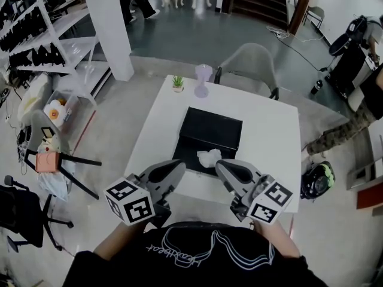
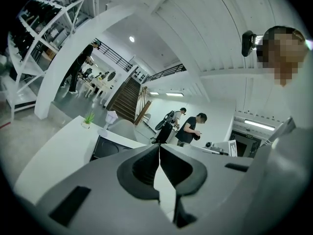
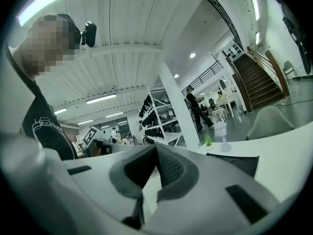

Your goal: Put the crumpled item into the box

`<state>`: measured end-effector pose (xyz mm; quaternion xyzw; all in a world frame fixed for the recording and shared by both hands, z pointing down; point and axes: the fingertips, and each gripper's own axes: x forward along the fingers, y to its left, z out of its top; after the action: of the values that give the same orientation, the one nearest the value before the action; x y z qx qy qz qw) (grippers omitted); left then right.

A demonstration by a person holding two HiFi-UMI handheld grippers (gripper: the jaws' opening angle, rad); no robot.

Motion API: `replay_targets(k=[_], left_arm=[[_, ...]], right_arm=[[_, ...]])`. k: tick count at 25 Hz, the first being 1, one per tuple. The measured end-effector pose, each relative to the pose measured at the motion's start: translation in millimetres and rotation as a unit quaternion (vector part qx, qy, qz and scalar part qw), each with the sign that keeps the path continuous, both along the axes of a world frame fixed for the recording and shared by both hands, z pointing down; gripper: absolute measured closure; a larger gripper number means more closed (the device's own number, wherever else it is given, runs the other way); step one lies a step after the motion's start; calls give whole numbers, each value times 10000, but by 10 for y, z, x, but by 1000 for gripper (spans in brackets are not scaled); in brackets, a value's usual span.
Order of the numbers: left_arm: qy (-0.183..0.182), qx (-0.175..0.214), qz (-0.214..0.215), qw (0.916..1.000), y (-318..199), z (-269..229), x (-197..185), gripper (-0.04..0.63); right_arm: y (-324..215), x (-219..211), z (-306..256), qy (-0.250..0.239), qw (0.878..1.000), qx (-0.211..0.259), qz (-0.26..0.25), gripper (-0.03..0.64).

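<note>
A crumpled white item (image 1: pixel 209 158) lies at the near end of the flat black box (image 1: pixel 209 130) on the white table (image 1: pixel 269 142); whether it rests inside or on the rim I cannot tell. My left gripper (image 1: pixel 181 165) hovers just left of it, near the box's front left corner, and is shut with nothing in it. On the item's other side my right gripper (image 1: pixel 219 165) is shut too, also empty. In the left gripper view the jaws (image 2: pixel 159 147) meet tip to tip, with the box (image 2: pixel 105 148) beyond. In the right gripper view the jaws (image 3: pixel 155 146) are pressed together.
A small potted plant (image 1: pixel 178 83) and a pale vase (image 1: pixel 202 79) stand at the table's far edge. A grey chair (image 1: pixel 251 64) is behind the table. A person (image 1: pixel 353 118) stands to the right, a helmet (image 1: pixel 317 179) lies on the floor, and shelving (image 1: pixel 54 34) stands left.
</note>
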<state>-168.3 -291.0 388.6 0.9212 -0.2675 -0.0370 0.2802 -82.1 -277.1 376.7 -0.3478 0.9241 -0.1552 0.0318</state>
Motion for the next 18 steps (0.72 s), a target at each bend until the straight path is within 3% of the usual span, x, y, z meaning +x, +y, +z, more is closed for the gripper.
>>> replay_targets(k=[18], left_arm=[[-111,-137,34,9998,-67,193,25,588]], right_arm=[[-43,-36,276,333,9992,-218,-91,614]])
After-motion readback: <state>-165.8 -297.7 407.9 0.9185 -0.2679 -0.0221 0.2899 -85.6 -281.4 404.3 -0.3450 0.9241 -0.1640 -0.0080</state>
